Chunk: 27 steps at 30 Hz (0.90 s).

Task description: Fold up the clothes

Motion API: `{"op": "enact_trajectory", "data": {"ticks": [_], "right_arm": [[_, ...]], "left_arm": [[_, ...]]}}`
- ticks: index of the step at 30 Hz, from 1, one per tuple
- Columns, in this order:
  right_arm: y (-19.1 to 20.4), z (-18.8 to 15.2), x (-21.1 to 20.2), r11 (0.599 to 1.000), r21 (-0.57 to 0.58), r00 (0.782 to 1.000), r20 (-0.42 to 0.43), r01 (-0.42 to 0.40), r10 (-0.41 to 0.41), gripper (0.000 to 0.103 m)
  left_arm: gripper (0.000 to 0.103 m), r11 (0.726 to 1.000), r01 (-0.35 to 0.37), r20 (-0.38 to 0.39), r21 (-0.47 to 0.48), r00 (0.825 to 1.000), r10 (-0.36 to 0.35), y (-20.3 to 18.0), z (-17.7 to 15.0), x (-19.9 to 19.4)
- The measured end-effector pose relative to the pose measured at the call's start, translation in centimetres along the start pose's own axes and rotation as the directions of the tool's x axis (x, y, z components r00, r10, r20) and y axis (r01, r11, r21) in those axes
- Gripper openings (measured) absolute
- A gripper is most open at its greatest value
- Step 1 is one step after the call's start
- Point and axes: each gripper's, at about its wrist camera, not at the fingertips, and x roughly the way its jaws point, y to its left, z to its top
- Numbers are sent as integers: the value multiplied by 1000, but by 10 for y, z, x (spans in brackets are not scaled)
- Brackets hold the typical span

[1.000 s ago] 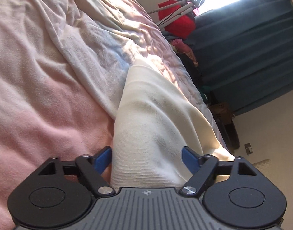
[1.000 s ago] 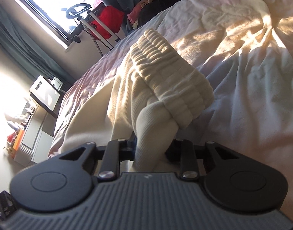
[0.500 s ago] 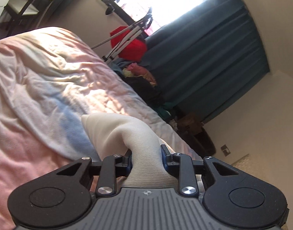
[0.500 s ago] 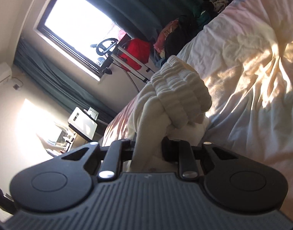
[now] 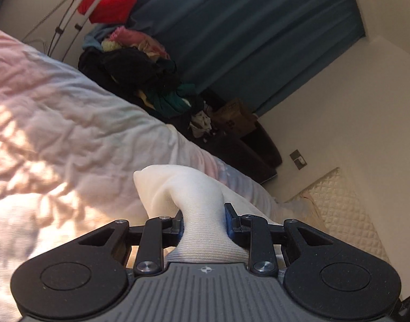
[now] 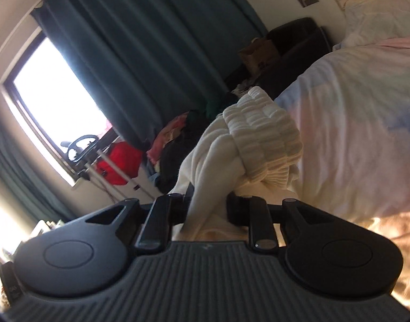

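1. A bedroom: a bed (image 5: pixel 70 123) covered in a soft, crinkled duvet of pale pink, white and faint blue, dappled with sunlight, fills the lower part of both views.
2. Behind it hang heavy teal curtains (image 5: pixel 253 35) in deep vertical pleats, beside a bright window (image 6: pixel 52 80).
3. A heap of loose clothes (image 5: pixel 140 75), mostly black with pink, yellow and green pieces, lies past the bed's far edge; a red bag (image 5: pixel 108 0) hangs on a white metal frame near it.
4. A cream headboard (image 5: pixel 344 206) with a quilted diamond pattern stands against the plain wall.
5. The left gripper (image 5: pixel 203 218), black with blue pads, is closed tight on a bunched neck of the cream garment (image 5: pixel 178 187); here the cloth is a fine, smooth rib knit, rising to a rounded fold just above the duvet.
6. The right gripper (image 6: pixel 209 208) is likewise clamped on the same garment (image 6: pixel 226 166), lifted clear of the bed.
7. Past its fingers sits a thick, ribbed cuff (image 6: pixel 264 134), gathered into puffy ridges.
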Motion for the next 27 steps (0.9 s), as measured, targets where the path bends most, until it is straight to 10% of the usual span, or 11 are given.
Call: {"op": "enact_trajectory", "data": {"ticks": [8, 19, 27], "right_arm": [[-84, -10, 68, 992, 64, 994, -8, 111, -110, 24], [-129, -127, 44, 965, 130, 968, -137, 227, -209, 29], [-106, -118, 0, 925, 187, 940, -152, 331, -306, 33]], "left_arm": [[29, 980, 10, -47, 197, 999, -1, 21, -28, 104], [36, 935, -14, -105, 356, 993, 54, 41, -60, 70], [47, 897, -34, -144, 440, 984, 108, 49, -76, 39]]}}
